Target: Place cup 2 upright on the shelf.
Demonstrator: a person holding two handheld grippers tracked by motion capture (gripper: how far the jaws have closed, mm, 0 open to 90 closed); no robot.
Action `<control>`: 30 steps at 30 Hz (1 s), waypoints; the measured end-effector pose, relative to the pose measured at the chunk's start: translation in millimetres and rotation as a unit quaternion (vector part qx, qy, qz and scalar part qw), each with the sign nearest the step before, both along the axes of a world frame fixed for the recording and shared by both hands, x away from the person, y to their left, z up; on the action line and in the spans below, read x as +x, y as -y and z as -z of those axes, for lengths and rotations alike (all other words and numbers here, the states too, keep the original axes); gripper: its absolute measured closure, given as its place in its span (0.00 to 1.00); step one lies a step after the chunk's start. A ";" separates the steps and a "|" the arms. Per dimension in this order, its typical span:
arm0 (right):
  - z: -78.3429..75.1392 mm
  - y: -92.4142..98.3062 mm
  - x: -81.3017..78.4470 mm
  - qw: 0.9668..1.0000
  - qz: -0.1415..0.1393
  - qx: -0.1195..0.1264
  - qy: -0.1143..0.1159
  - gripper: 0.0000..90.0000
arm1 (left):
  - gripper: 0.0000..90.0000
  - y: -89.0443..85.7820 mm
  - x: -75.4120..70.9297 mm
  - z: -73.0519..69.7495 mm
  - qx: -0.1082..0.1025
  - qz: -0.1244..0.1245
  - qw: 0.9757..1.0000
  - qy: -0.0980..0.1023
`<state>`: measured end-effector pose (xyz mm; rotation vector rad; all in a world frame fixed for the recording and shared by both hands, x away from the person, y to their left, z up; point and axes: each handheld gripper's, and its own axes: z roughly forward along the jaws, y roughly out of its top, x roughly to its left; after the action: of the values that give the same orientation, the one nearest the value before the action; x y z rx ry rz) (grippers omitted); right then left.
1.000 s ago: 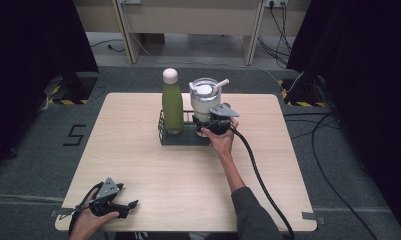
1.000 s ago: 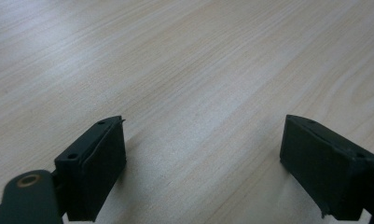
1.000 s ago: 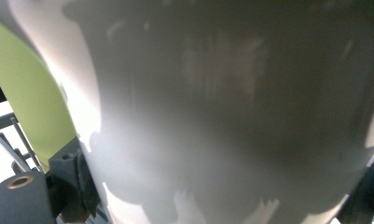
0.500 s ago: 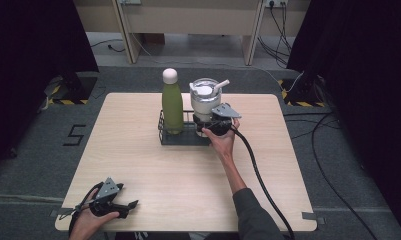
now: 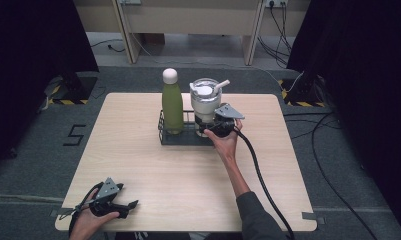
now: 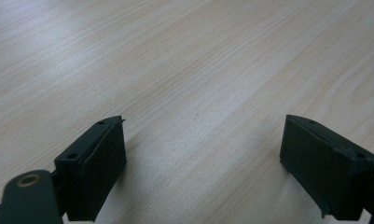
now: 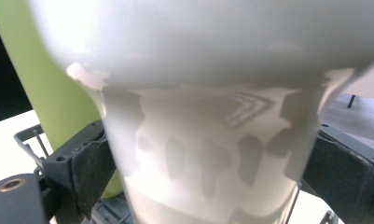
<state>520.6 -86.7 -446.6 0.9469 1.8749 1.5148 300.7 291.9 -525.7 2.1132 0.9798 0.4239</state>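
Tumbler set in the rack, right gripper letting go

High view: the tumbler (image 5: pixel 206 101) stands in the wire rack (image 5: pixel 164 135) beside the green bottle (image 5: pixel 172 106); the right gripper (image 5: pixel 211 131) is at its base. Left gripper (image 6: pixel 203 154) view: fingers wide over bare worktop (image 6: pixel 184 60). Right gripper view: fingers, just opening, flank the tumbler, grip apparently eased; withdrawal remains.

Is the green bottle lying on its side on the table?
No, the green bottle stands upright in the black wire rack, beside the white tumbler.
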 end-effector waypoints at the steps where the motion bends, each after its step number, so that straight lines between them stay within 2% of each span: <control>1: -0.5 1.2 -1.9 1.000 0.000 0.000 0.000 0.10 | 0.15 0.0 0.0 0.0 0.000 0.000 1.000 0.000; 9: -7.3 12.3 -14.1 1.000 -0.004 0.005 0.000 0.16 | 0.15 0.1 -0.1 0.0 0.000 0.000 1.000 0.000; 30: -15.1 30.6 -40.1 1.000 -0.012 0.014 0.002 0.16 | 0.15 -0.1 0.0 0.0 0.001 0.000 1.000 0.000</control>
<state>480.5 -117.2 -431.5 0.9368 1.8730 1.5603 300.6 292.0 -525.7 2.1144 0.9799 0.4246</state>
